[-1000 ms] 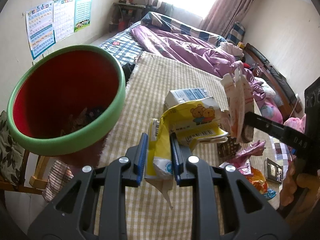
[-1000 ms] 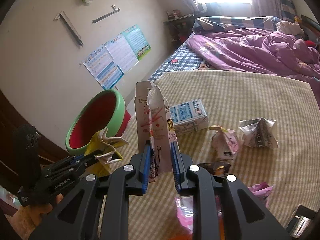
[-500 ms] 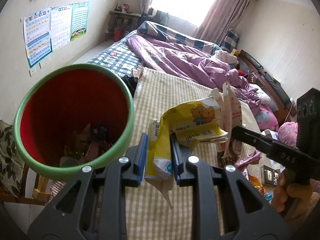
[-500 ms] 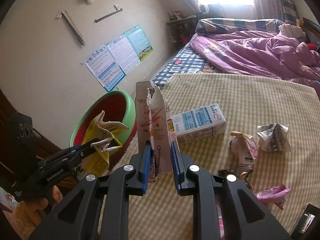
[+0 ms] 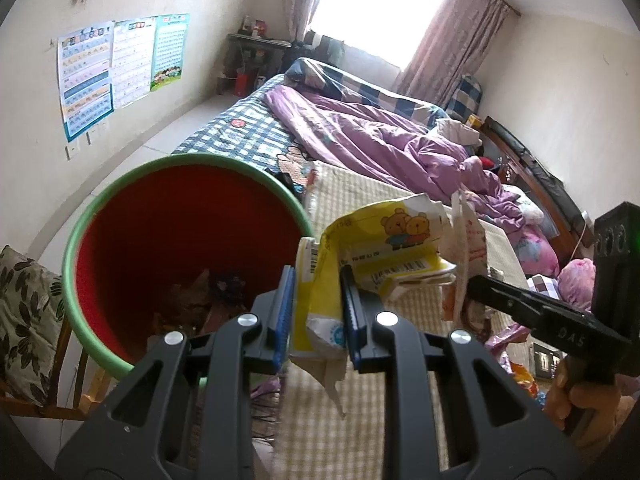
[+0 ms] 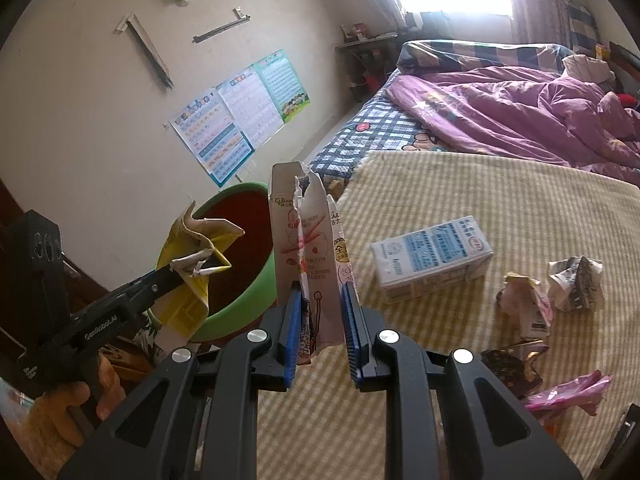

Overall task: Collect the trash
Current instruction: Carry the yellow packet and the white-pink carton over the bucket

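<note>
My left gripper is shut on a flattened yellow carton with cartoon bears, held just right of the red bin with a green rim; the bin holds some trash at the bottom. My right gripper is shut on a torn pink and white snack box, held upright beside the bin. The left gripper with the yellow carton shows in the right wrist view over the bin's rim. The snack box shows in the left wrist view too.
On the yellow checked mat lie a blue and white milk carton, two crumpled wrappers, a dark wrapper and a pink bag. A bed with a purple quilt lies beyond. A chair with a leaf cushion stands left.
Both grippers have moved left toward the bin with their cartons. The bin fills more of the left wrist view and its inside shows deeper.
</note>
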